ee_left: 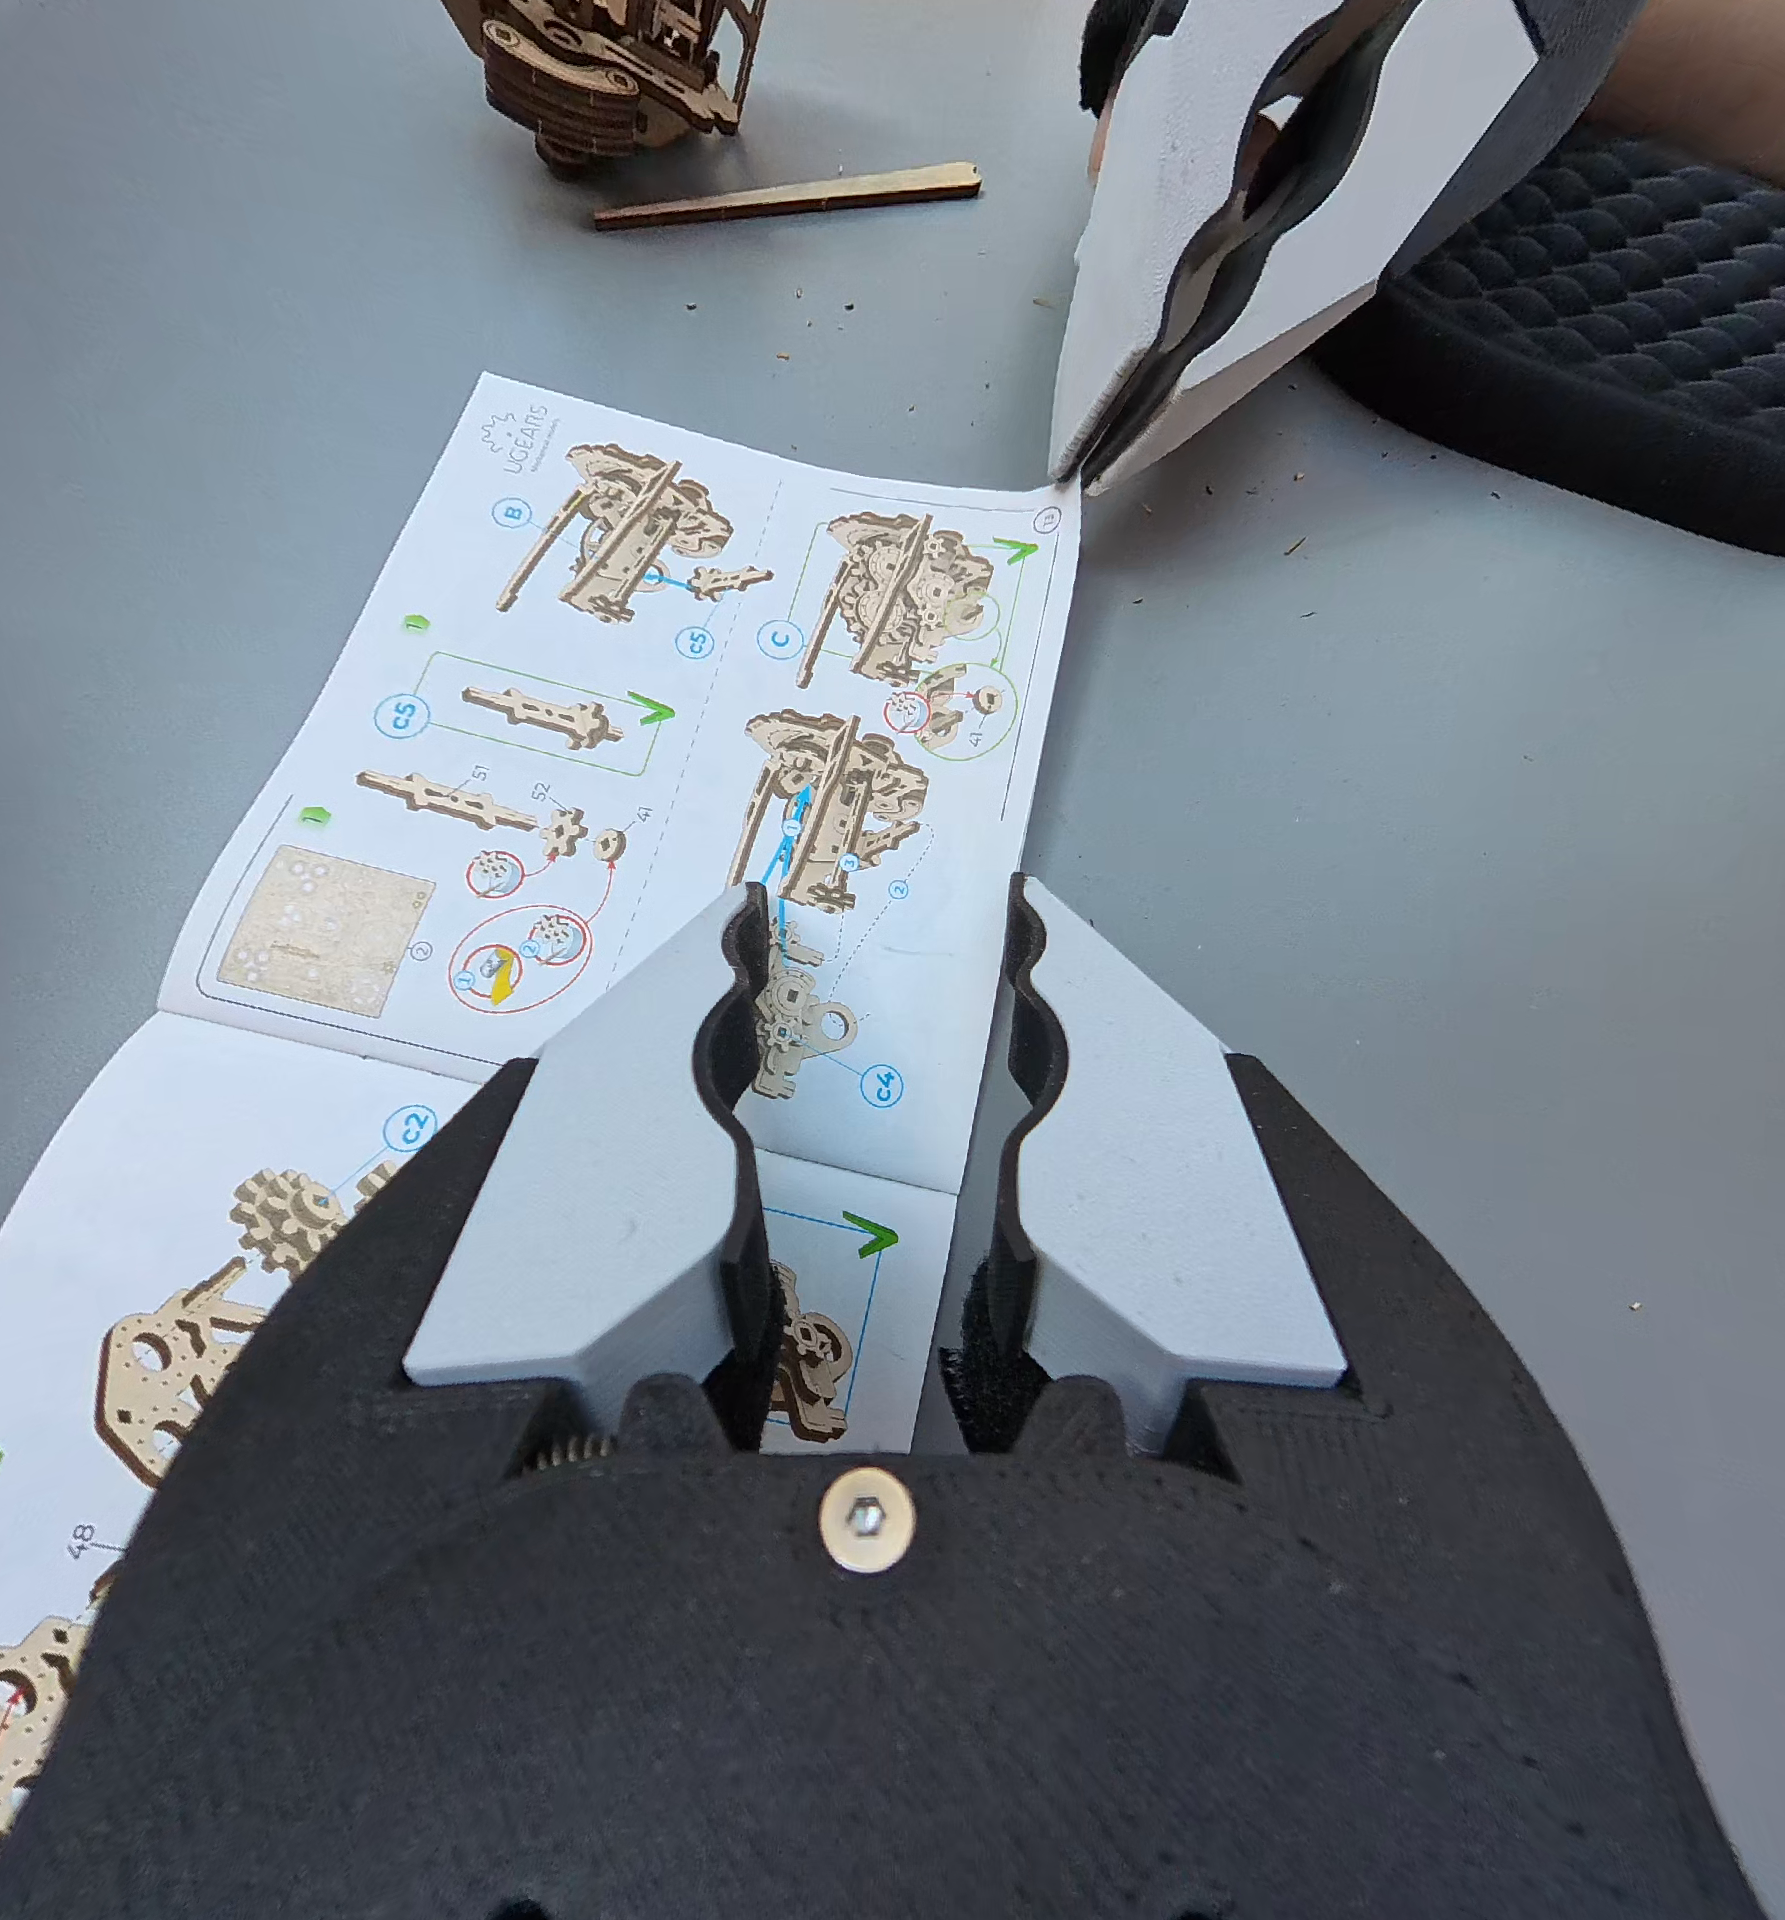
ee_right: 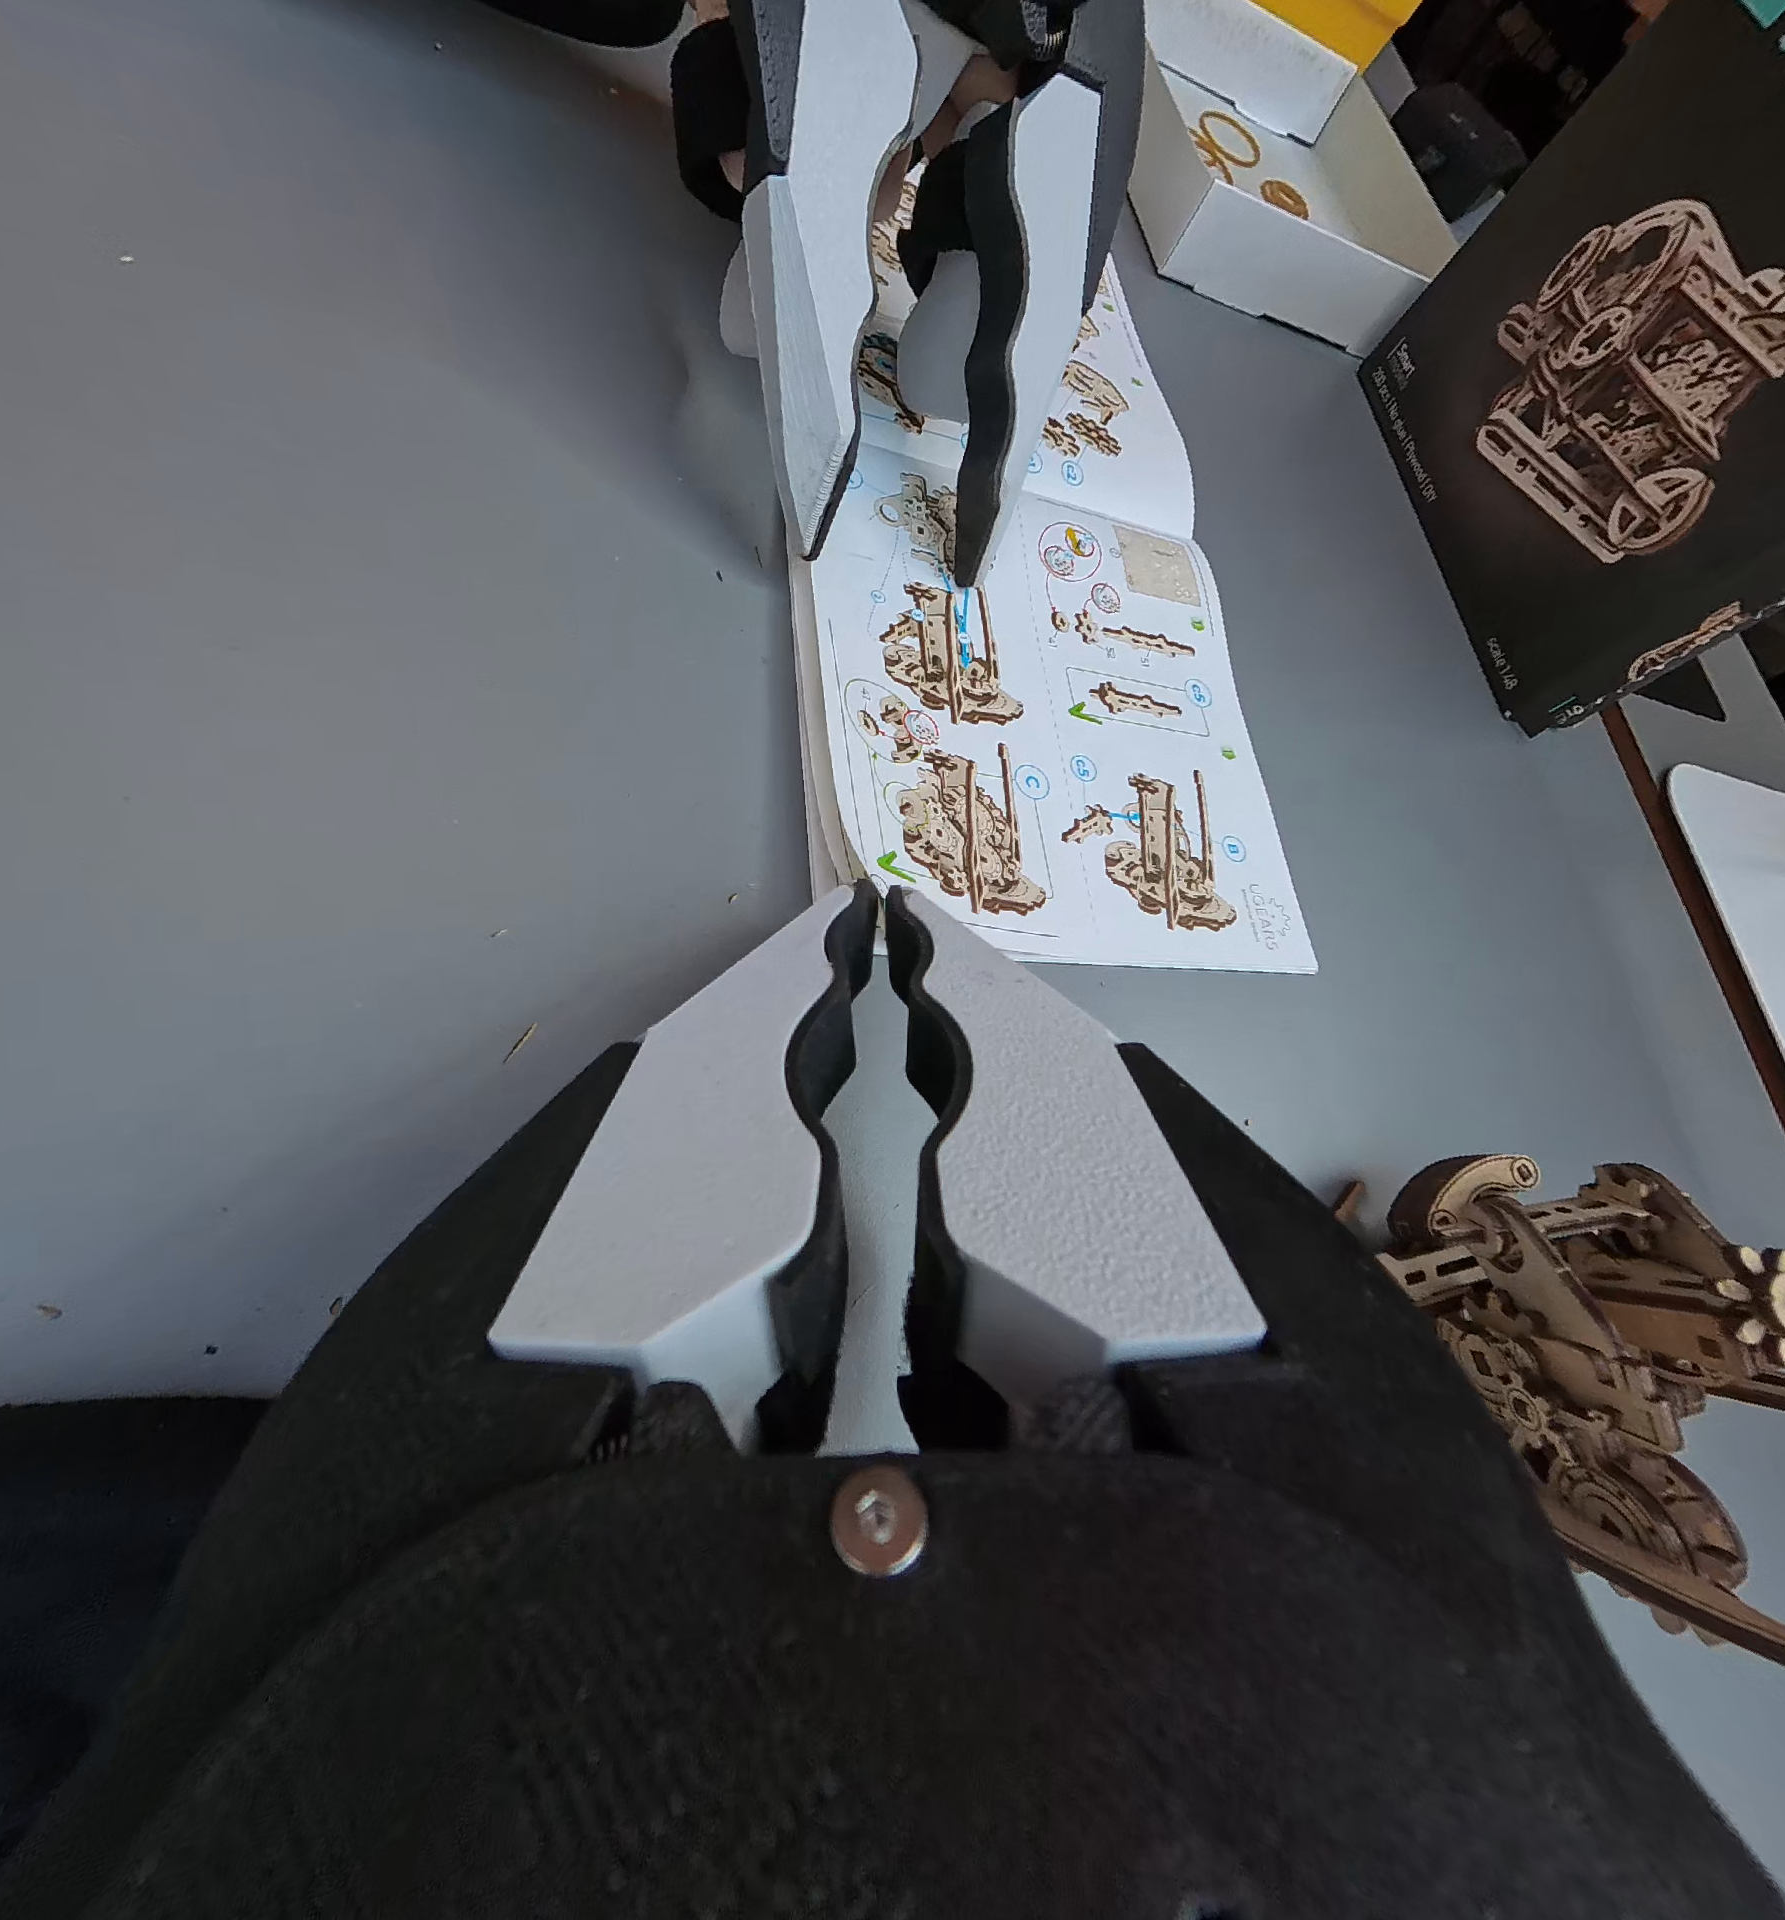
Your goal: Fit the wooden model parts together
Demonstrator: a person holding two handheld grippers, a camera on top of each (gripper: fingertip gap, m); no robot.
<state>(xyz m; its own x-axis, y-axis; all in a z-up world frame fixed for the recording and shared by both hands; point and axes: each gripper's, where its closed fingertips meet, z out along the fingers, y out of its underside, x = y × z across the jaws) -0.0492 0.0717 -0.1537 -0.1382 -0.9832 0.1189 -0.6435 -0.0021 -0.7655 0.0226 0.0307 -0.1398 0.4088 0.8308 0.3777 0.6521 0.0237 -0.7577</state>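
Note:
An open instruction booklet (ee_left: pixel 597 748) lies on the grey table. My left gripper (ee_left: pixel 886 894) is open and empty, with its fingertips just above the booklet's right page; it also shows in the right wrist view (ee_right: pixel 893 551). My right gripper (ee_right: pixel 880 896) is shut, its tips pinched at the corner of the booklet (ee_right: pixel 1064 748) page; it also shows in the left wrist view (ee_left: pixel 1075 478). A part-built wooden model (ee_right: pixel 1594 1403) stands to the right of my right gripper and shows at the far edge of the left wrist view (ee_left: pixel 607 83). A loose wooden strip (ee_left: pixel 794 192) lies beside it.
A black padded mat (ee_left: pixel 1646 343) lies under the right forearm. A dark kit box (ee_right: pixel 1646 364), a white open box (ee_right: pixel 1272 208) and a white tray (ee_right: pixel 1771 914) stand along the table's far side. Small wood crumbs dot the table. There is about 10 centimetres between the tips of the two grippers.

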